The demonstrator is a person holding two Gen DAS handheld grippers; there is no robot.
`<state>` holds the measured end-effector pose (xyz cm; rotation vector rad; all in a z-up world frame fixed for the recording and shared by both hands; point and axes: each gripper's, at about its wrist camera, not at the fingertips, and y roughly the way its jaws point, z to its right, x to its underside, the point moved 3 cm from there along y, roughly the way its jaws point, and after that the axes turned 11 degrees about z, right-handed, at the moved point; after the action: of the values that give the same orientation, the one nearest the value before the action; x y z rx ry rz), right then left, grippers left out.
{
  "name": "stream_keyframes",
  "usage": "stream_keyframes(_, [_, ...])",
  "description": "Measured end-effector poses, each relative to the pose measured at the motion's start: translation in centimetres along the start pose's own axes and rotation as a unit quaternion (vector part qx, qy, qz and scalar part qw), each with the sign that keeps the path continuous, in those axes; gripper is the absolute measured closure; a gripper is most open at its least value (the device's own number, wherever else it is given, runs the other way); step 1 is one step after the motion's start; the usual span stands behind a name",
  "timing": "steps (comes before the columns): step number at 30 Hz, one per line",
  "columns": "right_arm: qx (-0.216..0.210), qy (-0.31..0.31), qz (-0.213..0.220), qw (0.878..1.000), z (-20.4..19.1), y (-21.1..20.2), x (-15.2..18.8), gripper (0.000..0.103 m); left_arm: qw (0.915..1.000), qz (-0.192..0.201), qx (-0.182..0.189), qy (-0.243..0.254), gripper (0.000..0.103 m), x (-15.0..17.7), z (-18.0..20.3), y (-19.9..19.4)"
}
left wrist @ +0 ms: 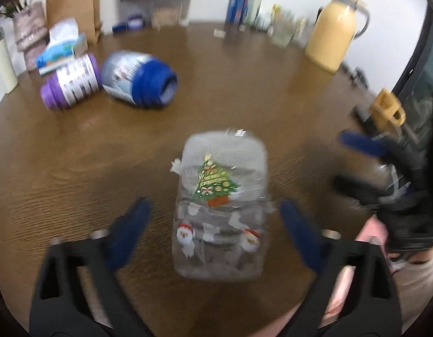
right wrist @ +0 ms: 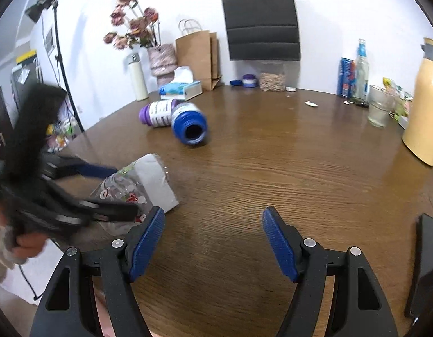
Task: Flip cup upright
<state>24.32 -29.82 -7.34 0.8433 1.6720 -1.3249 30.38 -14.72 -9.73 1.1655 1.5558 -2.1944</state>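
Evidently unfinished: in the left wrist view the clear Christmas-sticker cup [left wrist: 220, 207] lay on its side at 6 o'clock on the wooden table [left wrist: 244, 84], the left gripper [left wrist: 213, 210] straddling it, jaws spread, blurred. From the right wrist view, the right gripper [right wrist: 213, 221] hovered released, cup at 9 o'clock.

Home dining rm, wood table [right wrist: 272, 154], dried flowers [right wrist: 132, 25], tissue box [right wrist: 179, 87], thermos jug [right wrist: 424, 106]
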Motion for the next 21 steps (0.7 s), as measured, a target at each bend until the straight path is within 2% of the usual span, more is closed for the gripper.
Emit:
stream_keyframes(1, [0.002, 0.001, 0.002, 1.0, 0.2, -0.3, 0.0, 0.026, 1.0, -0.009, -0.003, -0.002, 0.046, 0.1, 0.0, 0.5])
stream_keyframes(5, [0.006, 0.003, 0.005, 1.0, 0.7, -0.9, 0.0, 0.026, 0.9999, 0.007, 0.0, -0.01, 0.045, 0.3, 0.7, 0.7])
stream_keyframes(9, [0.001, 0.007, 0.002, 1.0, 1.0, -0.7, 0.1, 0.026, 0.9998, 0.02, -0.009, 0.002, 0.045, 0.0, 0.7, -0.1])
stream_keyframes(12, [-0.012, 0.009, 0.006, 1.0, 0.9, -0.3, -0.6, 0.026, 0.9994, 0.033, -0.014, 0.003, 0.045, -0.6, 0.4, -0.6])
stream_keyframes(16, [-0.069, 0.036, 0.017, 0.997, 1.3, 0.6, -3.6, 0.026, 0.9968, 0.068, -0.034, 0.025, 0.045, -2.6, 0.5, -1.4])
stream_keyframes(18, [-0.12, 0.075, 0.017, 0.99, 1.6, 1.2, -6.0, 0.025, 0.9923, 0.104, -0.046, 0.05, 0.045, -4.6, 0.7, -2.3])
stream_keyframes(21, [-0.177, 0.128, -0.002, 0.976, 1.7, 2.6, -9.3, 0.021, 0.9833, 0.163, -0.054, 0.061, 0.045, -7.6, 0.4, -4.1])
